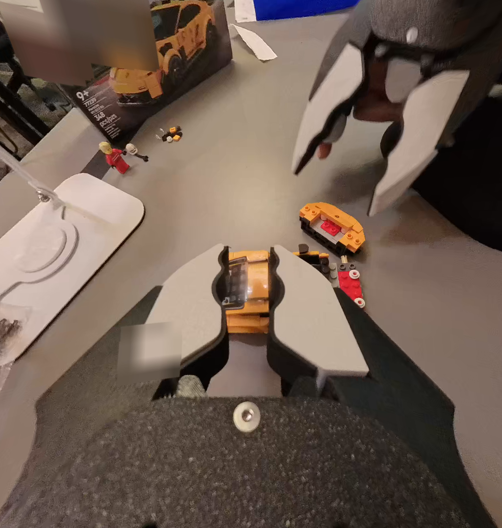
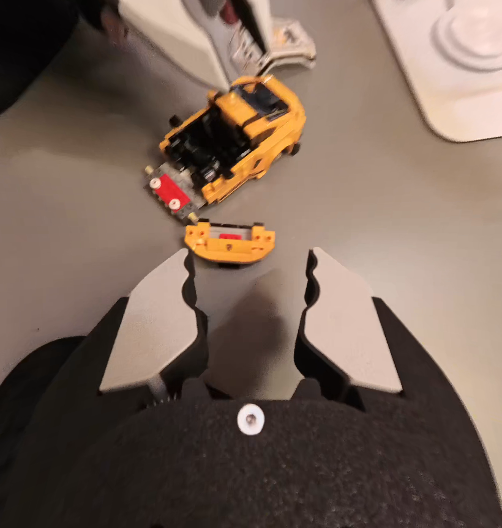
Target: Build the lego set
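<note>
A partly built yellow lego car (image 2: 238, 137) rests on the grey table (image 1: 229, 177), with its red and grey chassis end (image 2: 171, 191) bare. My left gripper (image 1: 248, 248) is shut on the car's roof section (image 1: 252, 285); its fingers (image 2: 187, 43) show blurred at the top of the right wrist view. A separate yellow bumper assembly (image 2: 229, 245) with a red plate lies just off the chassis end; it also shows in the left wrist view (image 1: 331, 227). My right gripper (image 2: 249, 251) is open and empty, its tips just short of the bumper, and hovers above it (image 1: 334, 192).
The lego box (image 1: 164, 71) stands at the back left. A red minifigure (image 1: 117, 158) and a small pile of loose parts (image 1: 172, 134) lie in front of it. A white tray (image 1: 58, 243) and a bag of small black parts (image 1: 1, 334) are at the left. One gripper's finger ends stand about 10 cm off the other's.
</note>
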Demonstrator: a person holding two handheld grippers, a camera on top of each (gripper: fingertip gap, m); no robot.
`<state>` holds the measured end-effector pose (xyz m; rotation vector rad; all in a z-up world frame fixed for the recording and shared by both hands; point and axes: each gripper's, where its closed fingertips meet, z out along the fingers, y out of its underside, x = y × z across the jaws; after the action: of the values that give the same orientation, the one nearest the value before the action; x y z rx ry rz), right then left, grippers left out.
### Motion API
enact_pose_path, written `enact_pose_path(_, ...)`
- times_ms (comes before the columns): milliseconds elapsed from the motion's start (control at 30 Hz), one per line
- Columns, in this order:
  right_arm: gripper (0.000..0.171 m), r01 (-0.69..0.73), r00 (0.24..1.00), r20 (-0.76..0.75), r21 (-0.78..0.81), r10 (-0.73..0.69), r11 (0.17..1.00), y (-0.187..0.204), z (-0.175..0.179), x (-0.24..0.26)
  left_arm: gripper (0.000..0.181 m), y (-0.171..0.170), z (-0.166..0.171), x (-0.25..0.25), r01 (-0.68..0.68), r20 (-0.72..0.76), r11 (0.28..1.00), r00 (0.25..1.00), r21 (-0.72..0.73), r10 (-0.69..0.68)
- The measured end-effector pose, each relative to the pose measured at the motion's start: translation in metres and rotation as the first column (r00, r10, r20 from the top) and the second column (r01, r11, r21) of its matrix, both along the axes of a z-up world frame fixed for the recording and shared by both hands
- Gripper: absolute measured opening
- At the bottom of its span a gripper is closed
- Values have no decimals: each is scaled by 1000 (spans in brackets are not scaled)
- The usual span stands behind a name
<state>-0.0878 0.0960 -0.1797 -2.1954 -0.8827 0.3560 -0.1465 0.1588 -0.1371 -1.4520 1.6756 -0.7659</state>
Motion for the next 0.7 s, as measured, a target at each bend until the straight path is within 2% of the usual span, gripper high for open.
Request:
enact_pose_path(67, 81, -18, 998, 58, -56, 21, 998, -5, -14, -6, 26, -2, 3, -4, -19, 24, 1000, 1000, -22, 20)
enact_pose_path(233, 82, -25, 988, 146, -99, 39, 995, -5, -30, -19, 24, -11, 9, -12, -61, 81, 997, 995, -56, 66)
enact_pose_path(333, 75, -25, 989, 145, -102, 40, 995, -5, -30, -22, 24, -20, 8, -14, -65, 93, 996, 993, -59, 70)
enact_pose_path(367, 70, -31, 989, 141, -99, 45, 995, -6, -30, -23, 24, -23, 7, -15, -60, 94, 996, 993, -59, 65)
enact_pose_path(533, 69, -34, 993, 112, -107, 46, 994, -7, -27, -22, 25, -46, 0, -13, 13, 87, 999, 996, -38, -9)
enact_pose_path(700, 69, -53, 998, -41, -126, 49, 991, -11, -3, -29, 35, -75, -1, -8, 124, 87, 985, 987, 117, -135)
